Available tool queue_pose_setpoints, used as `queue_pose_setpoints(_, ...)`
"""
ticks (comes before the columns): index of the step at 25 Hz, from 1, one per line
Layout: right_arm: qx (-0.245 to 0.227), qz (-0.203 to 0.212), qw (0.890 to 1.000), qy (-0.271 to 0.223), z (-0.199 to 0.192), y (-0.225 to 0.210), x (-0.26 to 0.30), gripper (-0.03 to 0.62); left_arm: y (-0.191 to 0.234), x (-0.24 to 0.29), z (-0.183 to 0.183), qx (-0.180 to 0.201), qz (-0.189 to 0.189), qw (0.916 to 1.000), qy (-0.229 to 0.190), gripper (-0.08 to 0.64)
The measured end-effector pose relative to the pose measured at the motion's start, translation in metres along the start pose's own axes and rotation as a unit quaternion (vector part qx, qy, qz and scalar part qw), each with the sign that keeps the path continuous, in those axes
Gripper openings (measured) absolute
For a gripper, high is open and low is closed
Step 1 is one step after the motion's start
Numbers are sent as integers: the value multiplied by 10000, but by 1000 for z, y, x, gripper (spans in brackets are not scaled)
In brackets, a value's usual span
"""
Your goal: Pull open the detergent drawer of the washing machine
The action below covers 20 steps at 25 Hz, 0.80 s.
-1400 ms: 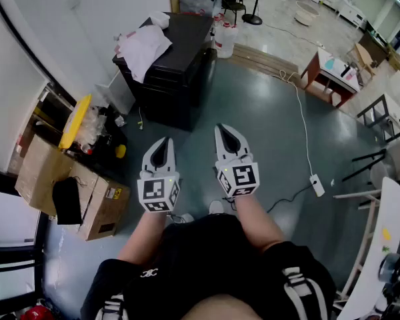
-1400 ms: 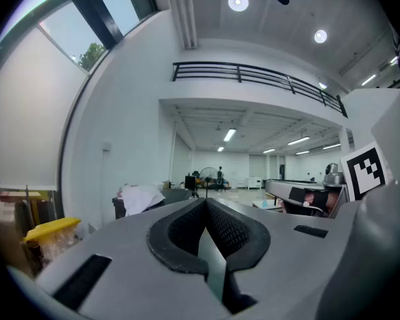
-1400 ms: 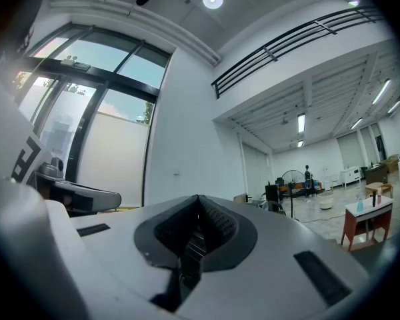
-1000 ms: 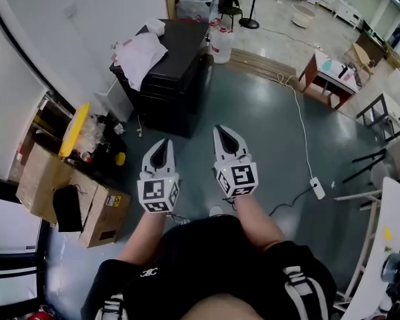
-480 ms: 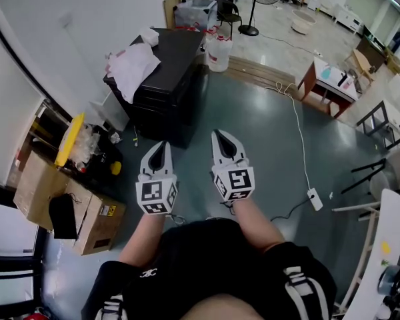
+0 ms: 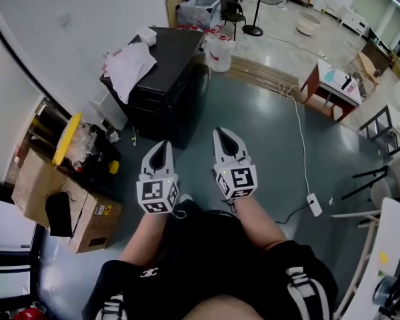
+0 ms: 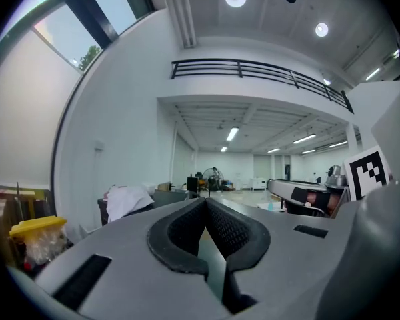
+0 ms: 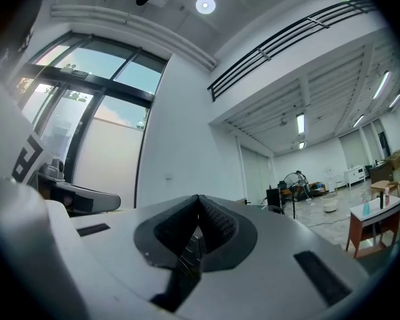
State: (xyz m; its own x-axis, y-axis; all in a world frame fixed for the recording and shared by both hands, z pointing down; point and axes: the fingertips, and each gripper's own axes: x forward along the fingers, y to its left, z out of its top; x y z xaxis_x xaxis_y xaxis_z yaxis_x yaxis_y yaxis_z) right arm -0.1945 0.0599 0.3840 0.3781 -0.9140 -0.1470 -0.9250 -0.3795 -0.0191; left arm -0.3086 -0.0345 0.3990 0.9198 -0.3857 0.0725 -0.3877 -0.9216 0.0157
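The jaws of the left gripper [image 6: 161, 145] and of the right gripper [image 6: 225, 134] are closed tip to tip, and nothing is held between them. Both are held side by side over the grey floor [image 6: 267, 132]. Ahead, well apart, a black unit [image 6: 163, 89] with a white cloth [image 6: 130, 65] on top is seen. Whether it is the washing machine cannot be told.

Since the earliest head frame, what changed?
The person walked forward: the black cabinet, cardboard box and power strip slid down the head view. Nothing gripped or released. The left gripper and right gripper stay side by side ahead of the body, jaws shut and empty.
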Motion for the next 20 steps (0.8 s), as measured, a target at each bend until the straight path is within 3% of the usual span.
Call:
queue_pose_setpoints(8,43,-9,10000,34,-13,-27,34,3,3,49,-3,32,-104,9999,-114,2)
queue_pose_setpoints(20,144,47,9997,185,-34,-89,122,3,15,173,-4,19,-322,9995,-29,2)
